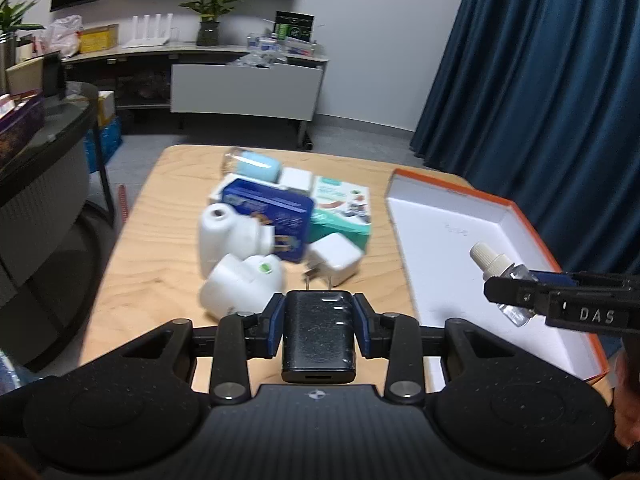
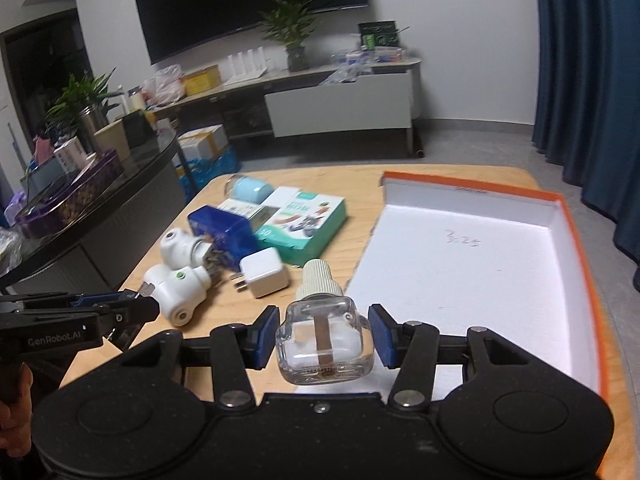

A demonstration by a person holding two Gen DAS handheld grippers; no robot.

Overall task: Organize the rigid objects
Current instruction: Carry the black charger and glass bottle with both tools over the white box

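A: Where's the black charger (image 1: 318, 336)?
B: Clamped between the left claw (image 1: 319, 322) pads, long axis along the fingers, prongs forward, above the counter (image 1: 160, 272).

A: And the right claw (image 2: 323, 338)?
B: Its pads look just off the sides of a clear glass bottle (image 2: 324, 344), so I can't tell if it grips. Ribbed cap forward, beside the open white box (image 2: 460, 264).

A: Counts?
B: 2 white plug-in heaters (image 2: 176, 290), 1 white adapter (image 2: 264, 274), 1 blue tin (image 2: 224, 234), 1 green carton (image 2: 304, 226).
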